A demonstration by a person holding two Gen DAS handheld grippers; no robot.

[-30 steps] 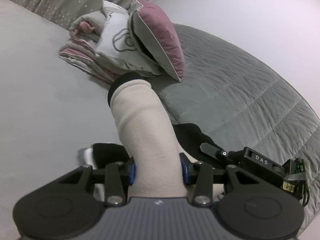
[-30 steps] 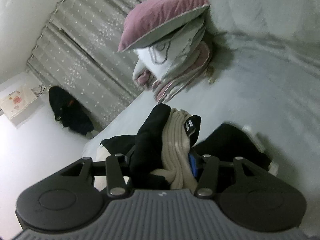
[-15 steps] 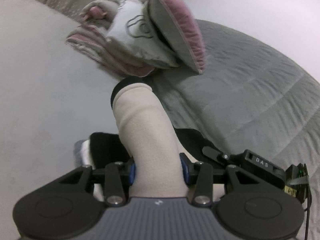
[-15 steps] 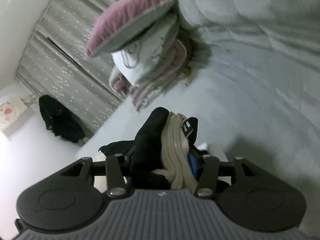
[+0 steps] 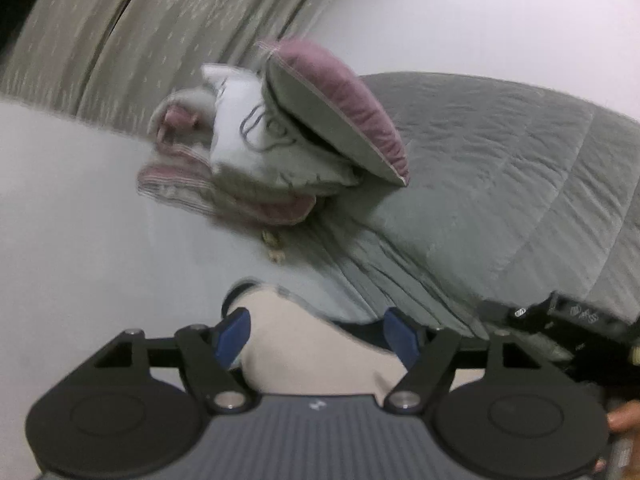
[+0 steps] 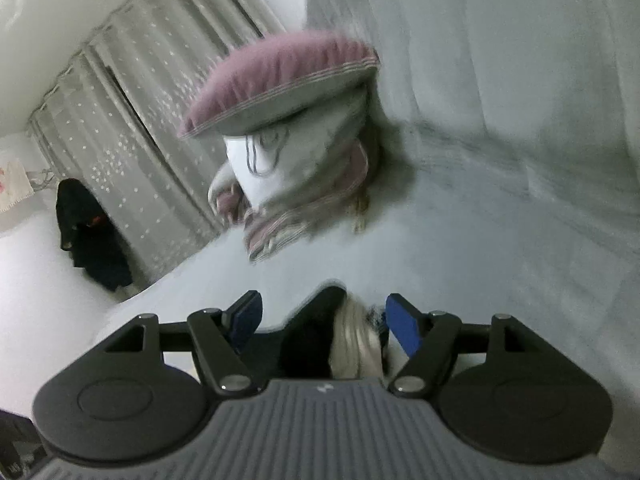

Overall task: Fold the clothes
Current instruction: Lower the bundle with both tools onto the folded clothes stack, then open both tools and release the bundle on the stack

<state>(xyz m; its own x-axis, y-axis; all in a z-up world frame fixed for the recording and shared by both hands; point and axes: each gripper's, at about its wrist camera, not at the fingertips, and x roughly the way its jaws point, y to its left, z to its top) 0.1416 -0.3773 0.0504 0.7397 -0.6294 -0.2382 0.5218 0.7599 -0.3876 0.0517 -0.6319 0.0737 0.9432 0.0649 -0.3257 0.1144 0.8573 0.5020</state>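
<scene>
Bed [image 5: 80, 240]; both hand-held grippers spread.

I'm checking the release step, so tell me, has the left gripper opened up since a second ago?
Yes. The left gripper has spread apart: against the cream sleeve it was clamping, its blue pads now stand clear of the fabric.

A: Surface?
B: Bed [image 5: 80, 240], pale sheet. Grey quilt [image 5: 500, 184] bunched on it.
A: On it?
B: Pillow stack [image 5: 288, 152], cream-black garment [image 5: 312, 352] near front edge.
</scene>
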